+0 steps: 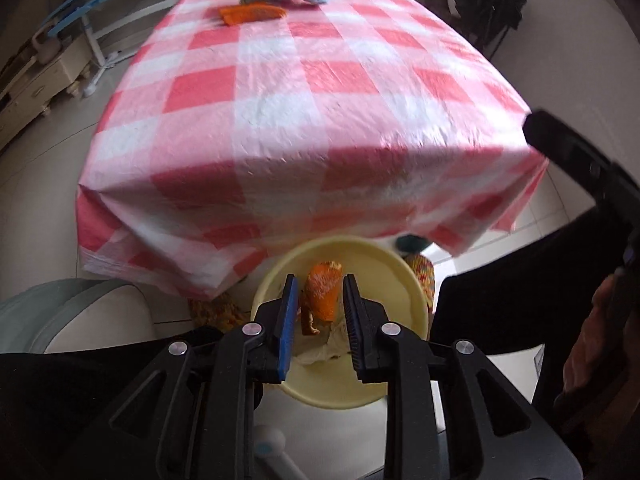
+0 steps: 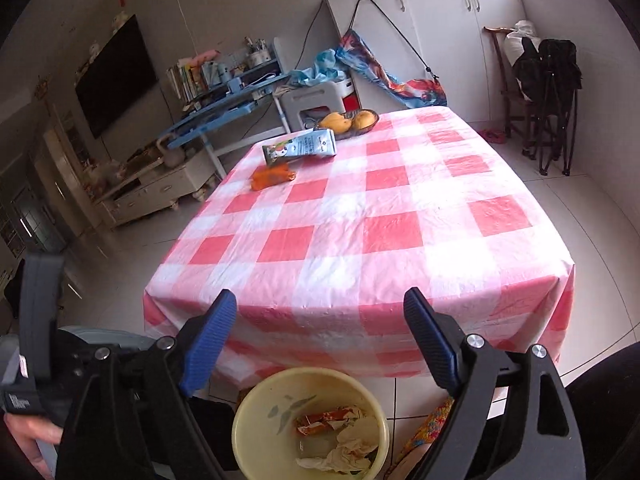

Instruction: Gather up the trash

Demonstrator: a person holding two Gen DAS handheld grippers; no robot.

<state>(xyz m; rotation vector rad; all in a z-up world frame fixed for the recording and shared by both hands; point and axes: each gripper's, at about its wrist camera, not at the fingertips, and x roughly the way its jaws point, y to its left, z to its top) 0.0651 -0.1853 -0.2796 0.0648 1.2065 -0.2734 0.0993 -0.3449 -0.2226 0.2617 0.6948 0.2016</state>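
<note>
Left gripper point(image 1: 320, 304) pointing steeply down over the yellow bin point(image 1: 404, 280); jaws narrow, an orange snack wrapper point(image 1: 323, 290) between them. The frame doesn't settle whether the pads actually pinch it, so I can't tell if it's gripped or already loose. It sits directly above the bin mouth either way.

Right gripper point(image 2: 320, 336) jaws wide, nothing between them. Bin point(image 2: 248, 412) lies just below and ahead of its tips, holding a red-orange wrapper point(image 2: 324, 420) and crumpled tissue point(image 2: 352, 444).

Remaining trash, judging by the table: orange packet point(image 2: 274, 176) and a flattened drink carton point(image 2: 300, 148), both far ahead of the right jaws, toward the far left of the checked tablecloth point(image 2: 400, 240), carton just behind the packet. The fruit bowl point(image 2: 352, 122) behind them is probably not trash.

Handling guesses:
- Orange packet: light, thin film, crinkly and slick. Lies flat, so pinch a raised edge or the sealed end, not the middle. Jaws near closed.
- Carton: light, semi-stiff card, likely empty and will crush. Take it across the narrow width near one end; wide opening needed.
- Tablecloth looks like thin plastic sheet; low pads could snag and drag it.
- Held wrapper weighs little, so it may cling to a pad when let go.
</note>
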